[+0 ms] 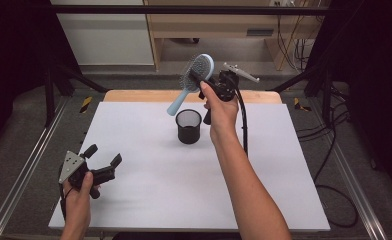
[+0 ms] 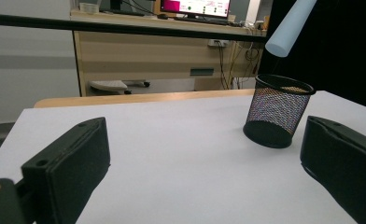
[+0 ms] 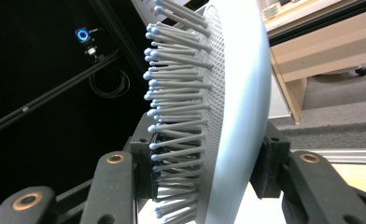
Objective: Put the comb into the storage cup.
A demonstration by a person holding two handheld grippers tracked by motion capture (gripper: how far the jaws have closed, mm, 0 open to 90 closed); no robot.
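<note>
Holding blue hairbrush (image 1: 191, 80) aloft in right hand-held gripper (image 1: 200, 79), clamped on its head, handle tilting down above mesh cup (image 1: 189, 126). Still needing lowering in. Resting left hand-held gripper (image 1: 104, 161) apart on bench (image 1: 159, 185).

Even, soft overhead light — dark edges, slightly soft focus.
</note>
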